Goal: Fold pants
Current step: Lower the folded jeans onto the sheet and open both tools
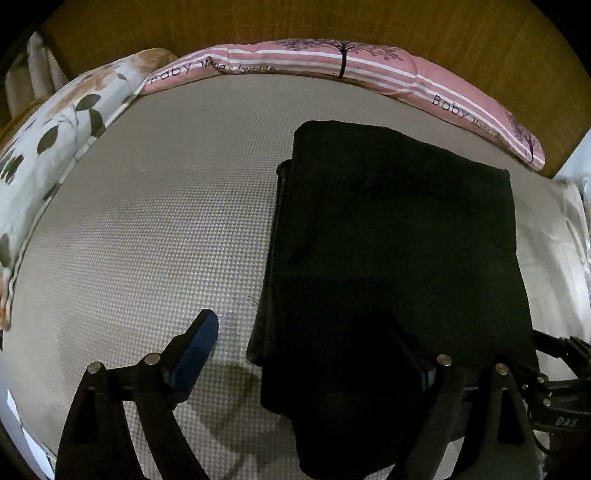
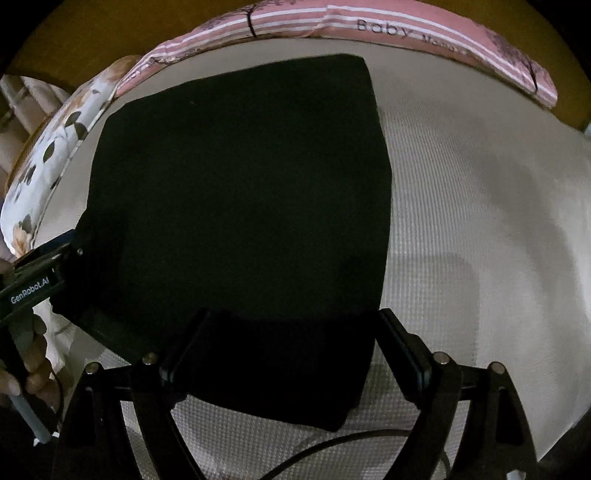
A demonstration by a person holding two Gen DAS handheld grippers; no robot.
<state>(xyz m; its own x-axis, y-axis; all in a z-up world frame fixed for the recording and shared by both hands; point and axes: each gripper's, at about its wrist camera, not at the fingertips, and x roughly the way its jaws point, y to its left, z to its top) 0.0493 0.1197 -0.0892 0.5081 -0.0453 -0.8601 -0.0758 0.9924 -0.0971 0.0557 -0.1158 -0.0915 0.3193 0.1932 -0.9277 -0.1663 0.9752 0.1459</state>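
Note:
The black pants (image 1: 399, 221) lie folded into a flat, roughly rectangular stack on the pale textured bed sheet (image 1: 147, 221). My left gripper (image 1: 303, 325) hangs open over the stack's near left edge. Its blue-padded left finger (image 1: 195, 350) is above bare sheet and its right finger shows dark against the cloth. In the right wrist view the pants (image 2: 240, 192) fill the middle. My right gripper (image 2: 291, 314) is open above their near edge, the cloth lying flat below the two fingers. Neither gripper's pads press on the fabric.
A pink striped bolster (image 1: 332, 62) printed with trees runs along the far edge of the bed, against a wooden headboard (image 1: 295, 22). A floral pillow (image 1: 55, 140) lies on the left. A hand (image 2: 33, 369) holds the left gripper's body (image 2: 33, 280) at the left edge of the right wrist view.

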